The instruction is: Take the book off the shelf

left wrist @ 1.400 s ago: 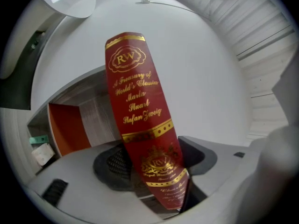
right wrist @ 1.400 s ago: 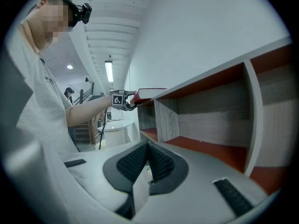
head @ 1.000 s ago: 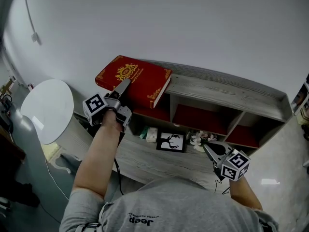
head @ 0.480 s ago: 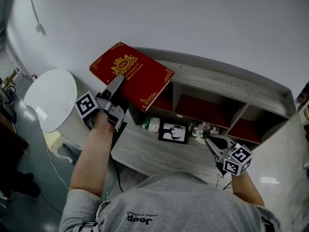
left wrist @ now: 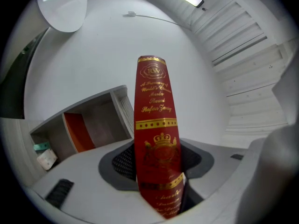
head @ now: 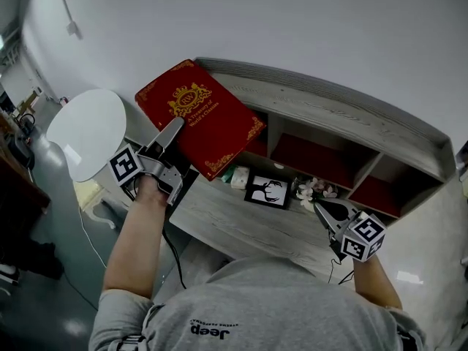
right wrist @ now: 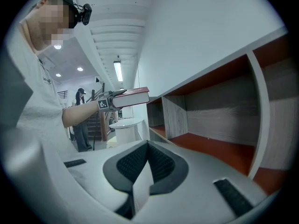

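A red book [head: 197, 115] with gold print is held by its spine edge in my left gripper [head: 174, 126], off the left end of the grey wooden shelf [head: 329, 112] and tilted. In the left gripper view the book's spine [left wrist: 156, 125] stands upright between the jaws of the left gripper [left wrist: 159, 171], which are closing on it. My right gripper [head: 322, 208] hangs low at the right, in front of the desk, shut with nothing in it. The right gripper view shows that gripper [right wrist: 140, 181] shut, and the book [right wrist: 133, 97] far off beside the shelf [right wrist: 210, 111].
A round white table [head: 91, 131] stands to the left. On the desk top [head: 241, 225] below the shelf sit a framed deer picture [head: 266, 191], a small box [head: 240, 178] and flowers [head: 307, 192]. The shelf's compartments have red floors. A person [right wrist: 81, 120] stands far behind.
The book has come away from the shelf's left end, toward the left and front, with my left gripper. The right gripper has barely moved.
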Demonstrator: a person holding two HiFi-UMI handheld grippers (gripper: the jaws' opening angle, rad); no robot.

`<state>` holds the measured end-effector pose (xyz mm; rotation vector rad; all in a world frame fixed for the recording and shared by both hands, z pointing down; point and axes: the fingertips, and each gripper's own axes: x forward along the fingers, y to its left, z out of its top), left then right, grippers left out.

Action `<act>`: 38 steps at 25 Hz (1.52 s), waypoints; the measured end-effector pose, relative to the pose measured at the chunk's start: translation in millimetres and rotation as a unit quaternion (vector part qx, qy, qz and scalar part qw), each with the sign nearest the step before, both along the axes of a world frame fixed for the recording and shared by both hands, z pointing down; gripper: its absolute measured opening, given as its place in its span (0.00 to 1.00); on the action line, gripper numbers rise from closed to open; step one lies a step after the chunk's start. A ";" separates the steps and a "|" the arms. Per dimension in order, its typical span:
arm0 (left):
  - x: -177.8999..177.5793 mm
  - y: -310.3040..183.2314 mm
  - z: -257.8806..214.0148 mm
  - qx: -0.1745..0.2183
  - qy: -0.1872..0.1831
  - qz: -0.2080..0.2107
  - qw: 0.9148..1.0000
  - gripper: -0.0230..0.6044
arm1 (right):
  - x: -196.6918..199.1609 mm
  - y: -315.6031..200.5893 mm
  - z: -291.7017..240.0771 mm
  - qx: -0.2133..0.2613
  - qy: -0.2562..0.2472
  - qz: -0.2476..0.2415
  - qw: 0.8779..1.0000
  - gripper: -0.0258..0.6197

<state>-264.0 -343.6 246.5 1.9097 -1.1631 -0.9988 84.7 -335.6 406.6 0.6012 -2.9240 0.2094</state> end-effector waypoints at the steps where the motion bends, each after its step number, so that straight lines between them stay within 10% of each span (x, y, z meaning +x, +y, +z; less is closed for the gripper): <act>1: 0.3 4.4 3.2 -0.002 -0.003 0.000 1.000 0.43 | 0.6 0.1 2.2 -0.002 -0.001 -0.002 1.000 0.06; 20: -18.4 51.9 112.0 -0.058 -0.030 0.113 0.991 0.43 | -3.9 -12.3 43.9 -0.053 0.005 0.045 0.998 0.06; 38: 26.8 43.5 260.0 -0.130 -0.039 0.310 0.941 0.43 | -45.1 -9.5 77.0 -0.084 0.036 0.097 0.991 0.06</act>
